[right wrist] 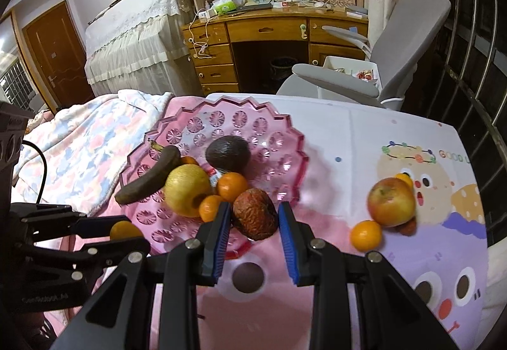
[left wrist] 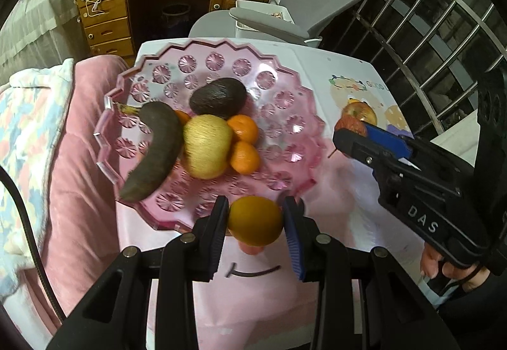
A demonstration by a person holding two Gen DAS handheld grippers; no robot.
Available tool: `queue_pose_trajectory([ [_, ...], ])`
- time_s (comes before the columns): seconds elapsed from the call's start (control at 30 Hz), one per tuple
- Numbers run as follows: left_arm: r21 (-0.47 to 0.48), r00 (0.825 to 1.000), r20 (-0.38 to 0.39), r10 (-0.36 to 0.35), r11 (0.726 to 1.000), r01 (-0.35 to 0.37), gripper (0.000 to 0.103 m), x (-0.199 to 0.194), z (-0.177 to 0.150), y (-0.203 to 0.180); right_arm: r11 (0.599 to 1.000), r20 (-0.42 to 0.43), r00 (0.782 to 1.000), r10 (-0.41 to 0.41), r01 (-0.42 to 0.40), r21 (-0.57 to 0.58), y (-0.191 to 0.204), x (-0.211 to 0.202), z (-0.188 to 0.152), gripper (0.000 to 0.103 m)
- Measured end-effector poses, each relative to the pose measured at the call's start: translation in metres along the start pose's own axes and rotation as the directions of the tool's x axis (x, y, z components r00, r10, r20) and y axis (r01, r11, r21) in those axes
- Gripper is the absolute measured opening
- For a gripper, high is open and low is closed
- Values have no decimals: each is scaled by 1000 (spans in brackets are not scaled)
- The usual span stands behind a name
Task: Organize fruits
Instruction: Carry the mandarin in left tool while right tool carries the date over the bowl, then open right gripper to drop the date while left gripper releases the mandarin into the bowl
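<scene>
Fruit is in both tools now. Left tool (left wrist: 255, 220) pinches a small orange (left wrist: 255, 221) at the near rim of the pink bowl (left wrist: 202, 56); right tool (right wrist: 253, 218) pinches a wrinkled brown fruit (right wrist: 255, 214) by the same rim. Round fruit could roll off the pile — or off the bench (right wrist: 364, 140) — if dropped too early.

Left tool (left wrist: 256, 224) had an orange (left wrist: 255, 221) pinched right at the pink tray's (left wrist: 285, 96) near rim; inside sat a blackened banana (left wrist: 152, 150), avocado (left wrist: 218, 97), yellow apple (left wrist: 206, 145), two tangerines (left wrist: 244, 144).
</scene>
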State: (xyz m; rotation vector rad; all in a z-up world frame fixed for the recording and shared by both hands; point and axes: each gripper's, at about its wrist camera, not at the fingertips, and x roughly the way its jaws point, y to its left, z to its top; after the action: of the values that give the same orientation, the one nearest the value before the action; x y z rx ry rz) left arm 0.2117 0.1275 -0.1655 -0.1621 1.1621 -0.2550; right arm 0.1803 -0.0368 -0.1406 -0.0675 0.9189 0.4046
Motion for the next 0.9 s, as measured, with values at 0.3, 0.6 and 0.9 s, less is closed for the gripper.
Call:
queue_pose_trajectory([
  [0.3,1,1000,-8,-7,1000,7,34,4,1,29,999,-13,1000,-11,11,32,28,17,-3,31],
  [0.6,14,999,-12,-34,999,34,48,2,-4,39,998,-42,998,-46,49,50,43,26,-7,47],
  [0.9,3,998,-32,-53,999,53,63,-4,-20,37,992,-58,996,-66,72,103,36,15,-20,48],
])
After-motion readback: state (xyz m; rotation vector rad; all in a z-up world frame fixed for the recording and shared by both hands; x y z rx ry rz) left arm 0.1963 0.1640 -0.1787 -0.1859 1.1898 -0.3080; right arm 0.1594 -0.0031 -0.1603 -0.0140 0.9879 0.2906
